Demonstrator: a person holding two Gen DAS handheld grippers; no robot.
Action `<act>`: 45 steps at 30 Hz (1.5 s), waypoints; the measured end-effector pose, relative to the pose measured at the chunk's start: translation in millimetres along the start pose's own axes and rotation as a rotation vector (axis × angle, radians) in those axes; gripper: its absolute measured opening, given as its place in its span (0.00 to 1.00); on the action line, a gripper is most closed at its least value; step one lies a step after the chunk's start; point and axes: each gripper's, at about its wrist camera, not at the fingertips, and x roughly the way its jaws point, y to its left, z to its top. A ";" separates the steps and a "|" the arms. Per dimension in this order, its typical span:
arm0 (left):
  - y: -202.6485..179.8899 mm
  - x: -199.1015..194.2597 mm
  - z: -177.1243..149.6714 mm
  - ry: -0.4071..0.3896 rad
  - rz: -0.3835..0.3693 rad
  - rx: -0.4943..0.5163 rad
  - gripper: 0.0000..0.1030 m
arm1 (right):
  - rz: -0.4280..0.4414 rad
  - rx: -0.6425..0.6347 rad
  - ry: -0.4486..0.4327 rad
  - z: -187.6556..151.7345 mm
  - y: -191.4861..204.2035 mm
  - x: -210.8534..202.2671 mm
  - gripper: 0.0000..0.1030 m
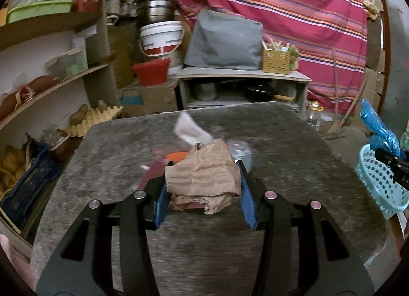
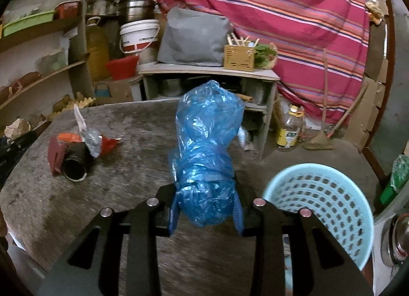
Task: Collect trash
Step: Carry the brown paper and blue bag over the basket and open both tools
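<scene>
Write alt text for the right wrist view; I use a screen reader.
The right gripper clamps a bunched blue plastic bag above a grey table, beside an empty light-blue basket. More trash lies on the table's left side.

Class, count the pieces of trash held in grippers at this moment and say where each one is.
2. A crumpled brown paper bag sits in the left gripper; a bunched blue plastic bag sits in the right gripper. More trash lies on the table.
</scene>
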 end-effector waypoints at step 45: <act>-332.4 25.3 21.0 -0.030 -0.473 0.239 0.50 | -0.244 0.247 0.096 -65.0 -216.7 -18.2 0.33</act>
